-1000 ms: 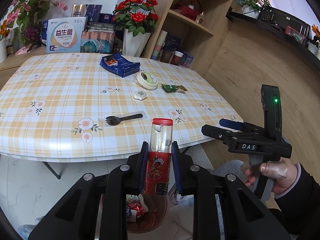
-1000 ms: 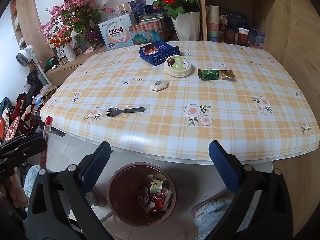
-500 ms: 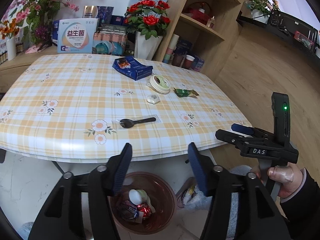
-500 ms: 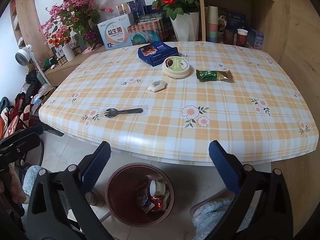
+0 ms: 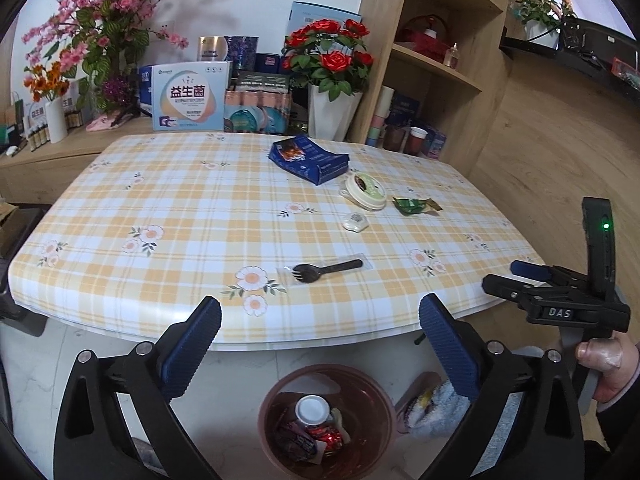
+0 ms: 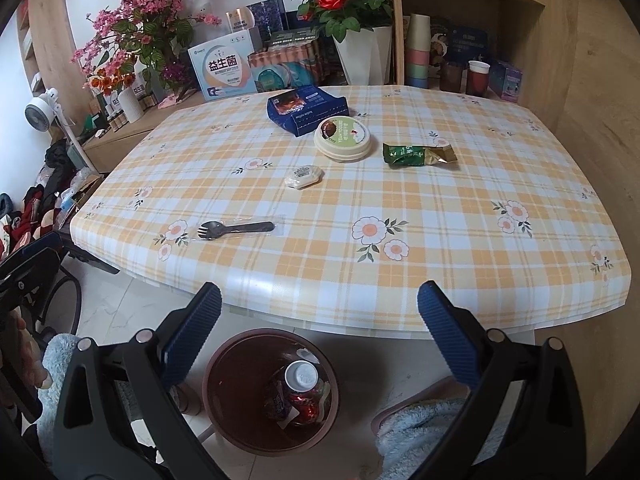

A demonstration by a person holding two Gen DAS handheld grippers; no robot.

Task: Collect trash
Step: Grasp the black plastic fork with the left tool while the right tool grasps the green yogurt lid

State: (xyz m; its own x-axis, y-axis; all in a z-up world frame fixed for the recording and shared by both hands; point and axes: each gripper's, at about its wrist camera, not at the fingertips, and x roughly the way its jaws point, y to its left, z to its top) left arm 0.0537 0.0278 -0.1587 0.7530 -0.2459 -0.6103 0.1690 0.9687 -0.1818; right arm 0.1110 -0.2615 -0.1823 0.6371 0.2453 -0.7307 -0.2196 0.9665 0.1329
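Note:
My left gripper [image 5: 320, 328] is open and empty, above a brown trash bin [image 5: 276, 396] on the floor by the table's front edge. The bin [image 6: 224, 364] holds a red bottle [image 5: 316, 420] and wrappers. My right gripper [image 6: 319, 312] is open and empty over the same bin; it shows at the right in the left wrist view [image 5: 516, 276]. On the checked table [image 6: 440, 220] lie a wrapped black fork [image 6: 236, 229], a small white packet [image 6: 303, 176], a round lidded cup [image 6: 342, 137], a green wrapper [image 6: 416, 155] and a blue box [image 6: 306, 109].
Flower vases [image 6: 360, 56], boxes [image 6: 224, 68] and a wooden shelf [image 6: 460, 32] stand behind the table. A light blue slipper [image 6: 428, 428] lies on the floor right of the bin. A fan [image 6: 40, 110] and clutter are at the far left.
My left gripper opened and let go of the red bottle, which dropped into the bin. The left gripper then rose a little. The right gripper barely moved.

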